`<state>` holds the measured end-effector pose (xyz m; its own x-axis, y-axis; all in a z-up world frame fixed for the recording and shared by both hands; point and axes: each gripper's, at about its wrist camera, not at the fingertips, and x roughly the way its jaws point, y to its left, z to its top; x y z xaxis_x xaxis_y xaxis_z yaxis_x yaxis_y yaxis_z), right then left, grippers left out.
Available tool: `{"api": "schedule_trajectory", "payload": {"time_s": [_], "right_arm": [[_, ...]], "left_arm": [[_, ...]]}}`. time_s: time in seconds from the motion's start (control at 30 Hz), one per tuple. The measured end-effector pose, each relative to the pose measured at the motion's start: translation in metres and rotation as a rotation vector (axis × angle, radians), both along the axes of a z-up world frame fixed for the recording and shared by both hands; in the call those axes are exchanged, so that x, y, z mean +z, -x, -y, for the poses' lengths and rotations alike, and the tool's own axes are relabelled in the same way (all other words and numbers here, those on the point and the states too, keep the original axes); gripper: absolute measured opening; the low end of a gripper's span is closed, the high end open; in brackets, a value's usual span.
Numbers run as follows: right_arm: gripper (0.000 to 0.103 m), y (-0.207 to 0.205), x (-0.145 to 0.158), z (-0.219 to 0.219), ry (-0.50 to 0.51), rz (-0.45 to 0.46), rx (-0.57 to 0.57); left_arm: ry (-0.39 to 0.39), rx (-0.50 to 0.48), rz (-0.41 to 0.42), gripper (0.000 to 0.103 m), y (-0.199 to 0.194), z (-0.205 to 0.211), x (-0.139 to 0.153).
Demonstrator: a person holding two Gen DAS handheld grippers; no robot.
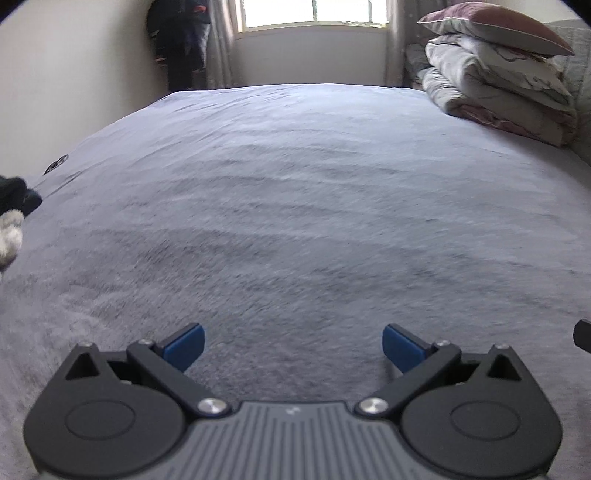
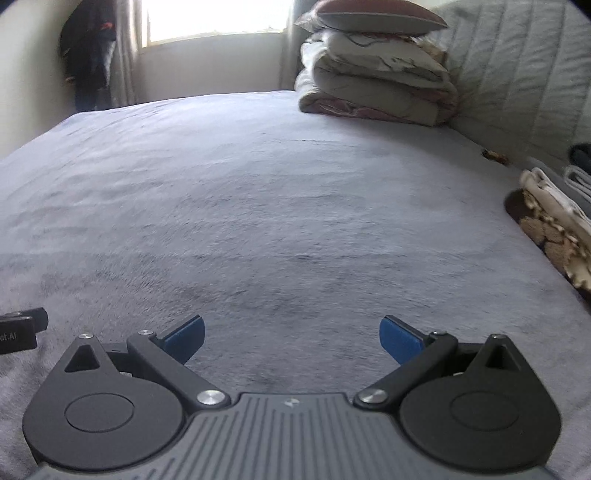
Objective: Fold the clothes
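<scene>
My left gripper [image 1: 293, 349] is open and empty, low over a grey plush bed cover [image 1: 295, 206]. My right gripper [image 2: 291, 341] is also open and empty over the same cover [image 2: 277, 206]. Dark and pale fuzzy clothing [image 1: 13, 218] lies at the left edge of the left wrist view. A stack of folded clothes [image 2: 554, 218], cream and brown patterned, sits at the right edge of the right wrist view. The tip of the left gripper [image 2: 20, 330] shows at the left of the right wrist view.
A pile of folded quilts topped with a pillow [image 1: 498, 70] stands at the bed's far right corner, also in the right wrist view [image 2: 376, 62]. A padded headboard [image 2: 524, 81] runs along the right. A window [image 1: 314, 14] and hanging dark clothes [image 1: 183, 40] are beyond the bed.
</scene>
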<state>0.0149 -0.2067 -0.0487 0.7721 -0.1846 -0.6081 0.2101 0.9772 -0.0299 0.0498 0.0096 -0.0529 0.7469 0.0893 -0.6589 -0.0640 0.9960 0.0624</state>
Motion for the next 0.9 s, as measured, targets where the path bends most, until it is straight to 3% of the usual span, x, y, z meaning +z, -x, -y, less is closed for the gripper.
{"api": "schedule_trajectory", "payload": {"time_s": [0.3,0.9], "right_arm": [[0.103,-0.006,-0.024,-0.007,-0.017,0.029,0.005],[0.103,-0.005,-0.03,-0.006,-0.038,0.048,0.0]], "left_arm": [[0.026,0.025,0.072,0.103,-0.002,-0.004,-0.016],[0.053,-0.004,0.071,0.103,-0.005,-0.01,-0.019]]}}
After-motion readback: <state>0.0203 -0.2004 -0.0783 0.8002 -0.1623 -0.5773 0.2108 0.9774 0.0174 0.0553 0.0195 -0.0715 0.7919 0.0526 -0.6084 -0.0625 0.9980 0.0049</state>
